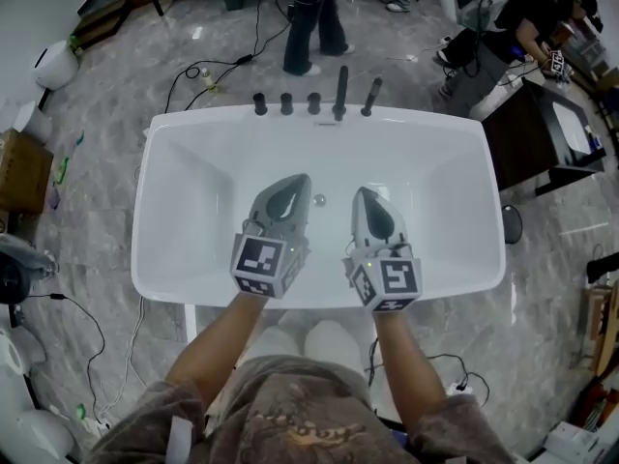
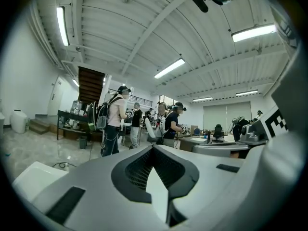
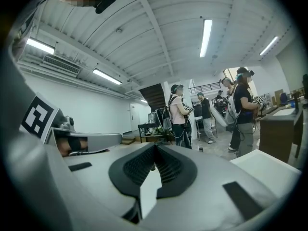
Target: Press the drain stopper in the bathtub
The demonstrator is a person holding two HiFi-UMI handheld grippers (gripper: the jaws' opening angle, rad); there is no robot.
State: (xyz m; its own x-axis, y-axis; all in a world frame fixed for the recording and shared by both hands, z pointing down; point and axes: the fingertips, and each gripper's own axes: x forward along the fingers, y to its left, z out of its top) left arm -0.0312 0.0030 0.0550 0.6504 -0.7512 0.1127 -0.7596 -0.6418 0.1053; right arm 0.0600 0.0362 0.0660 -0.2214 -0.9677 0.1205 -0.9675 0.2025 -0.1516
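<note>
- Bathtub (image 1: 174, 259): white and rectangular, seen from steeply above. Its far rim carries a row of five dark tap fittings (image 1: 314, 102).
- Drain stopper (image 1: 319, 200): a small round metallic disc on the tub floor near the middle. It lies between the tips of the two claws, and neither appears to touch it.
- Left claw (image 1: 298, 182): held over the tub floor just left of the stopper, with its tip pointing to the far side. The left gripper view shows its jaws together at the tip, with nothing between them.
- Right claw (image 1: 361, 195): held just right of the stopper, roughly parallel to the left claw. The right gripper view shows its jaws likewise together, with nothing between them.
- Forearms (image 1: 218, 341): both reach in from the near side, across the tub's near rim.
- Surroundings: a grey marbled floor (image 1: 106, 104) with black cables lies around the tub. One person (image 1: 314, 17) stands beyond the far rim, and another (image 1: 503, 27) bends over at the far right.
</note>
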